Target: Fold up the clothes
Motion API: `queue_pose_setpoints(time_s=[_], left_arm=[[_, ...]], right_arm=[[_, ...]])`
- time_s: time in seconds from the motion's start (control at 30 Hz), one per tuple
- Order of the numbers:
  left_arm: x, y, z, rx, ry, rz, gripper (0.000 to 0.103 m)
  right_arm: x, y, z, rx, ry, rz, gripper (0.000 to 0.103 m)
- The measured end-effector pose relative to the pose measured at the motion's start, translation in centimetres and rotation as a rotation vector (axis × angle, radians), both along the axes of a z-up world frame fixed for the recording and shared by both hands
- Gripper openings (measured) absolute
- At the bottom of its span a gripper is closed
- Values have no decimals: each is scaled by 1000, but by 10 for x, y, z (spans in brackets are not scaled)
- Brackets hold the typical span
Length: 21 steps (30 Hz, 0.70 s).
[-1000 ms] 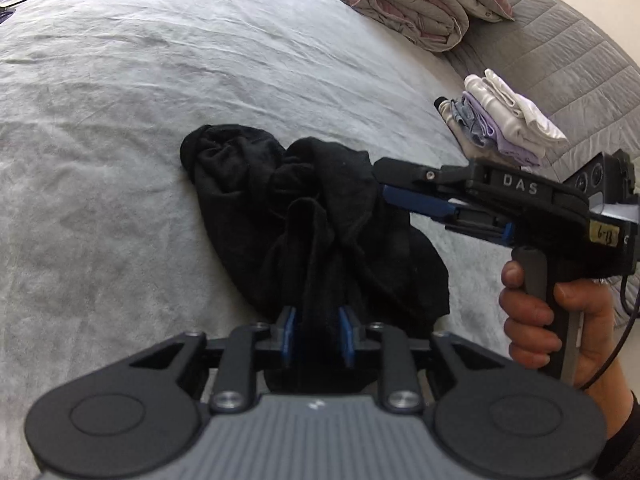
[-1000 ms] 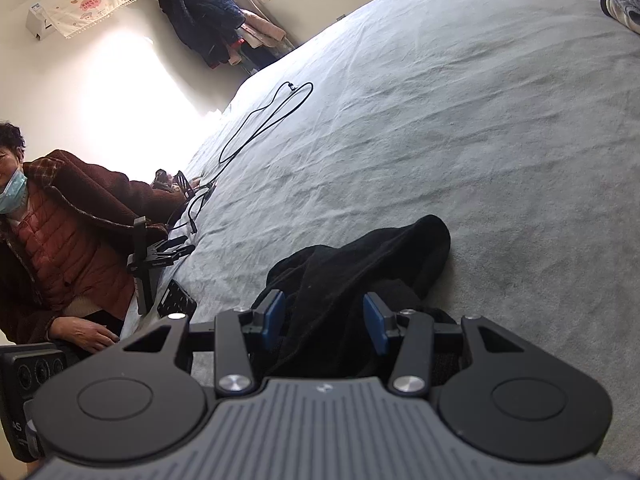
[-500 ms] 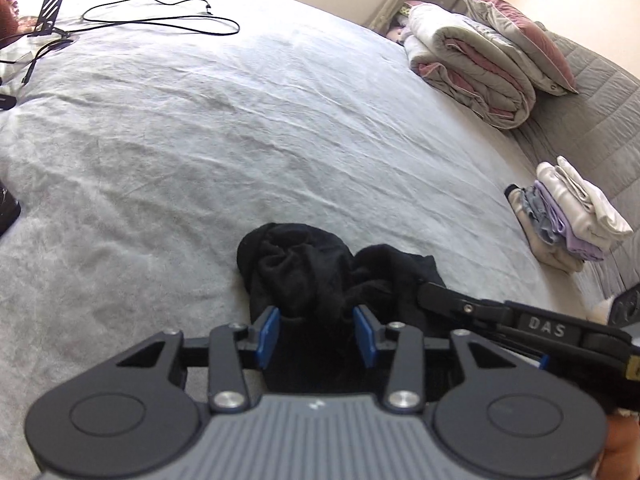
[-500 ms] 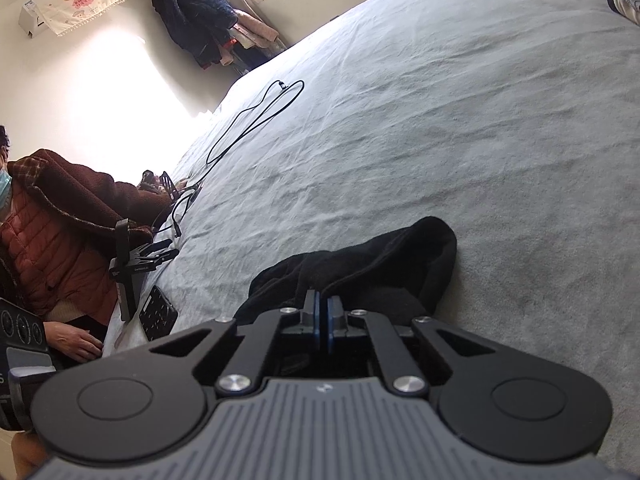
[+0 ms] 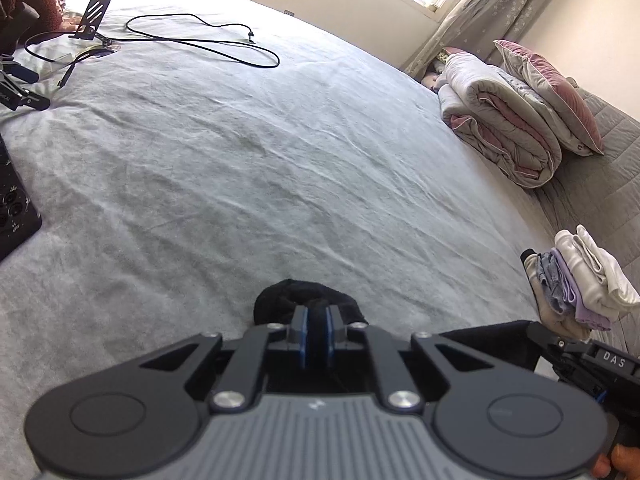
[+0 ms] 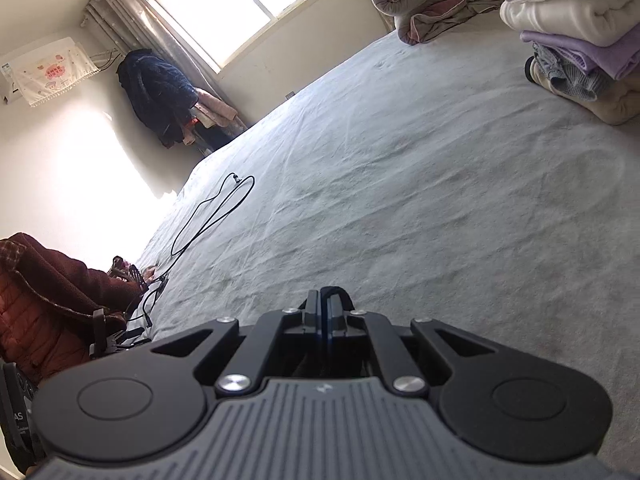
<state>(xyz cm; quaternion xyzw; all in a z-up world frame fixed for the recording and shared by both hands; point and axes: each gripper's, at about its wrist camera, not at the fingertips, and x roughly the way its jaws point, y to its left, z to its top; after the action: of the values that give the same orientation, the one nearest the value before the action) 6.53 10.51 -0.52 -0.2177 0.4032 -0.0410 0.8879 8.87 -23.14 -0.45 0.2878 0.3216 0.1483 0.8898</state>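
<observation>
A black garment [image 5: 288,300] lies bunched on the grey bed sheet [image 5: 280,160], mostly hidden under my grippers. My left gripper [image 5: 316,332] has its jaws closing, and a fold of the black fabric is pinched between the blue pads. In the left wrist view the cloth runs rightward to my right gripper [image 5: 536,332] at the lower right edge. In the right wrist view my right gripper [image 6: 321,308] is shut, with a small bit of the black garment [image 6: 340,294] showing at its tips.
A stack of folded clothes [image 5: 580,280] sits at the right, with a rolled duvet and pillow [image 5: 508,128] behind it. A black cable [image 5: 200,40] loops across the far sheet. A person in a red jacket [image 6: 40,300] sits at the left edge beside black equipment [image 5: 12,208].
Both grippers closed on the black garment, the right one first. Both views tilted upward, and the garment has slid almost out of sight beneath the grippers.
</observation>
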Motion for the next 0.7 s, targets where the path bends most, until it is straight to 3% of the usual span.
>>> queue_pose_setpoints(time_s=[0.1,0.27,0.7], left_arm=[[4,2,-3,5,19,-1,39],[6,0,-9,-25,55,-17,40],[16,-15,-14,-32,100,-62,60]], right_arm=[[0,-5,-1,-12,7,-14,4],[0,-6,-2,-31,17,-12,4],[1,-6,-6,-58,34,4,4]])
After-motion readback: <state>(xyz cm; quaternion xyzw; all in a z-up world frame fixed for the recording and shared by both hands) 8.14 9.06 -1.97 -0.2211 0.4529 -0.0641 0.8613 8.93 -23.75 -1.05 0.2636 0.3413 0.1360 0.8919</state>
